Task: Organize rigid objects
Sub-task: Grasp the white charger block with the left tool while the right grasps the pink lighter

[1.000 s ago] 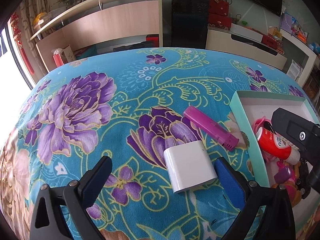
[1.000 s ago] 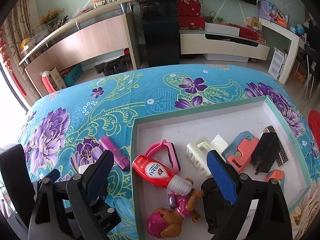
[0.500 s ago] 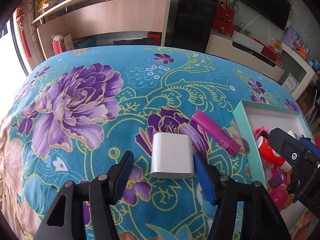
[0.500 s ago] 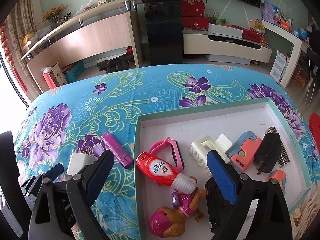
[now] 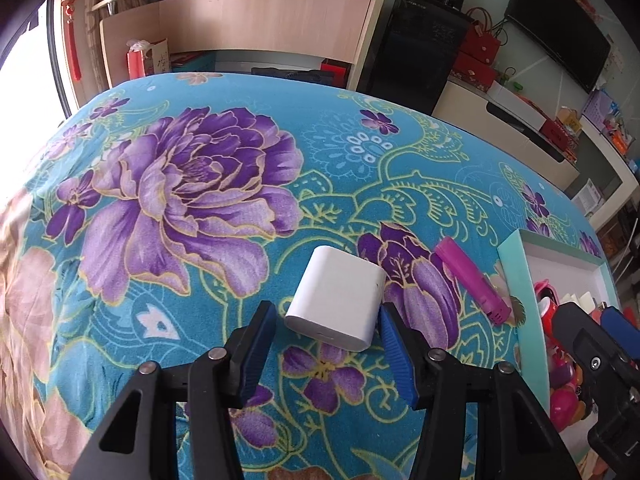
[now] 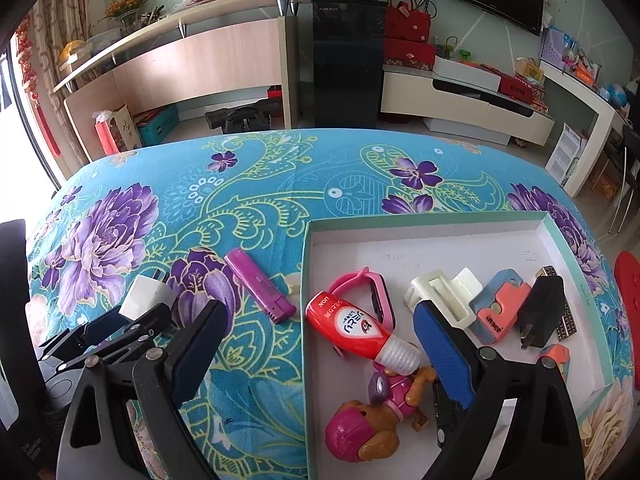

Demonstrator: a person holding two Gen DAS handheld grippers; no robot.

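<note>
1. Two items lie loose on the flowered cloth of the worktop (image 5: pixel 240 128), outside the box: a white charger block (image 5: pixel 336 304) and a pink lighter (image 5: pixel 472 286). That, I judge, is why the left gripper (image 5: pixel 326 354) is lined up on the block.
2. The left jaws have just been closing and now stand about half open with the block's near end between them. The right pad sits against the block's corner, while a gap shows at the left pad, so it is not yet clamped.
3. The block lies flat and skewed to the jaws, so a squeeze may twist it before it seats.
4. The right gripper (image 6: pixel 320 344) hangs with its jaws wide and nothing between them, straddling the left wall of the open box (image 6: pixel 440 222).
5. The box already holds the sorted things: a red tube (image 6: pixel 352 326), a pink watch (image 6: pixel 376 292), a toy pup (image 6: pixel 376 420), a cream clip (image 6: pixel 440 292), a black plug (image 6: pixel 540 312). Bare floor at its far end leaves room for the block.
6. The lighter lies just beside the box wall, near the block but not touching it.
</note>
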